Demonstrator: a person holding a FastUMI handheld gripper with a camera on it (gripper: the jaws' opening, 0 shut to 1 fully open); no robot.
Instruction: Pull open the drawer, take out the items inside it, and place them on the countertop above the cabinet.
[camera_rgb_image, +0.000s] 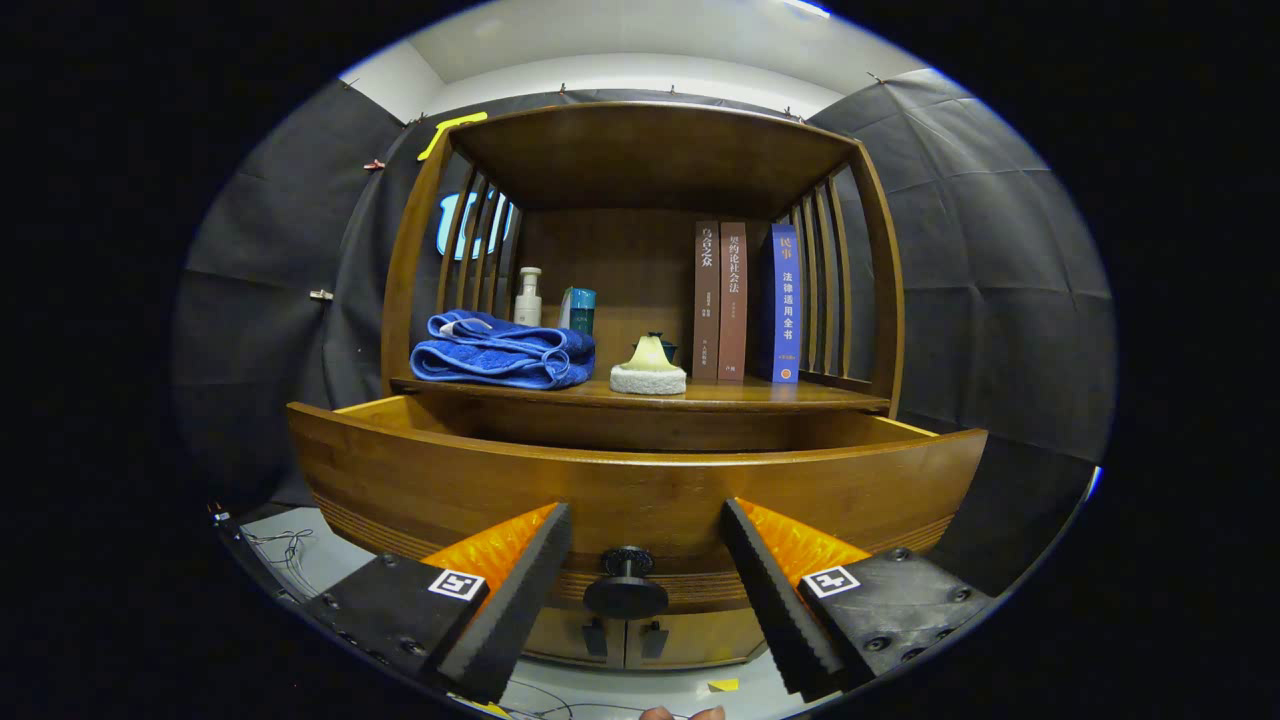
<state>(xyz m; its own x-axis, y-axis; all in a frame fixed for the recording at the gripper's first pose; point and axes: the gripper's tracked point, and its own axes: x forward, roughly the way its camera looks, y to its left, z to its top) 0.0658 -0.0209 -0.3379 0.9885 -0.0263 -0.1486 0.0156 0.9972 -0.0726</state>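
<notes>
A wooden cabinet drawer (630, 490) stands pulled out toward me, its curved front just beyond my fingers. Its round dark knob (626, 590) sits between my fingertips, untouched on either side. My gripper (645, 525) is open, nothing held. The drawer's inside is hidden behind its front panel. Above it, the countertop (740, 395) carries a folded blue towel (500, 350), a yellow-and-white brush-like item (648, 368) and three upright books (745, 300).
A white pump bottle (527, 297) and a teal box (578, 309) stand behind the towel. Slatted side rails and a wooden roof enclose the countertop. Cabinet doors (625, 638) lie below the drawer. Loose wires (285, 548) trail on the floor at left.
</notes>
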